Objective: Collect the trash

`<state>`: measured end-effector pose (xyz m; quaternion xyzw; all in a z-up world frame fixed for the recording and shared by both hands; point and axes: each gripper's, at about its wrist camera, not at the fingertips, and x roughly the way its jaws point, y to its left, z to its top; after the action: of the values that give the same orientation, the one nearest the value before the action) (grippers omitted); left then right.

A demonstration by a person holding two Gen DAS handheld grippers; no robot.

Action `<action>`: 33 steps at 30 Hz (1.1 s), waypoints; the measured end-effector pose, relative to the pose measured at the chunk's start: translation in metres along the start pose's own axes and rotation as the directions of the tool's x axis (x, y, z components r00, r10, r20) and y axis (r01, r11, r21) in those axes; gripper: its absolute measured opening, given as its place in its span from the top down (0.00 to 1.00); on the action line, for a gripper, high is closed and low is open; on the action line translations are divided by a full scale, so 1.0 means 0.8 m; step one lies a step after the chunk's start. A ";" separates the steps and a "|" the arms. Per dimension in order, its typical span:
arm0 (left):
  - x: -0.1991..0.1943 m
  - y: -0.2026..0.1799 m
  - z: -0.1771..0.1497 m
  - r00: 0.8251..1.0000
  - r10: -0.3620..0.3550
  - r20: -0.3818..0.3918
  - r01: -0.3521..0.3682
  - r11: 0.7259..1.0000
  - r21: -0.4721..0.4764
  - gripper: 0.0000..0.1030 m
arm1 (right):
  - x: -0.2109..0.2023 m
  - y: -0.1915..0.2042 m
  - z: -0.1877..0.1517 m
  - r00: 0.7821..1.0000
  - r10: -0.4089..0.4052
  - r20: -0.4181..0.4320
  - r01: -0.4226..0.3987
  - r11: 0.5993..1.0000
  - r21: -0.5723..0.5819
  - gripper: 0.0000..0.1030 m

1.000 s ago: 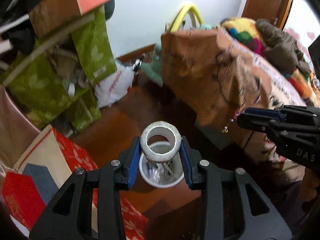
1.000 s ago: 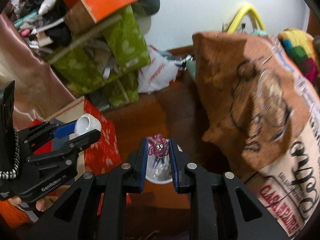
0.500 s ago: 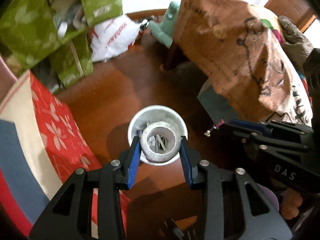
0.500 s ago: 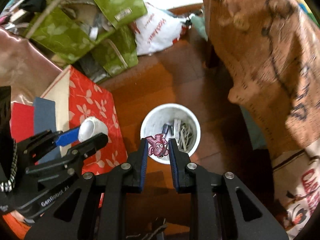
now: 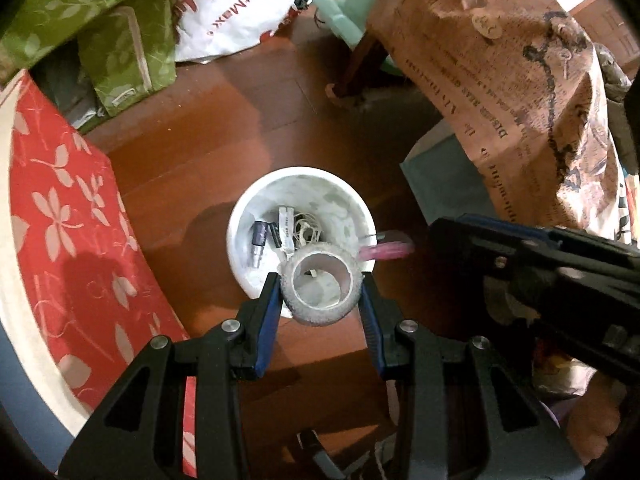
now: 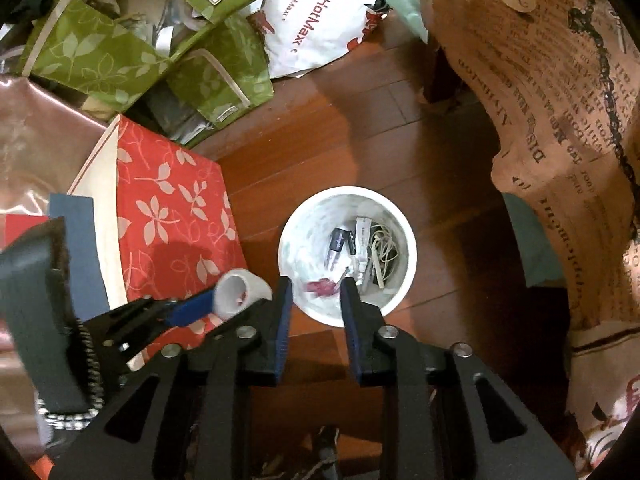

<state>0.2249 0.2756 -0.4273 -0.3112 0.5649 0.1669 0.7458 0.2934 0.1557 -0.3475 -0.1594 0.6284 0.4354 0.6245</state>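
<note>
Left wrist view: your left gripper clamps tape roll over near rim of white bin. Right wrist view: your right gripper spread, holding nothing; pink toy blurred inside bin.

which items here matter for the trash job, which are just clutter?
Job:
- white bin on the floor, trash already inside
- tape roll in the left gripper, over the bin's near rim
- pink scrap blurred between the open jaws of the right gripper

Clutter:
- red box
- green bags
- white shopping bag
- brown cloth
</note>
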 end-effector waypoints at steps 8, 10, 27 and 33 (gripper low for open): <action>0.013 -0.014 0.018 0.999 0.010 -0.032 -0.009 1.000 0.029 0.61 | -0.033 -0.025 0.003 0.998 -0.009 0.068 0.005 0.999 0.054 0.62; 0.009 -0.016 0.019 0.999 0.018 -0.030 -0.017 0.999 0.034 0.58 | -0.042 -0.027 0.000 0.996 -0.024 0.086 0.020 0.998 0.053 0.62; -0.215 -0.080 -0.008 0.950 0.007 0.312 -0.058 0.986 0.157 0.49 | -0.226 0.026 -0.082 0.905 -0.133 0.405 0.162 0.986 -0.038 0.62; -0.344 -0.132 -0.062 0.871 -0.096 0.482 -0.030 0.968 0.248 0.49 | -0.338 0.057 -0.153 0.794 -0.171 0.584 0.212 0.977 -0.002 0.62</action>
<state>0.1669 0.1922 -0.1459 -0.1728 0.3682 0.1555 0.9002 0.2257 -0.0023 -0.1015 -0.1028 0.3737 0.4184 0.8214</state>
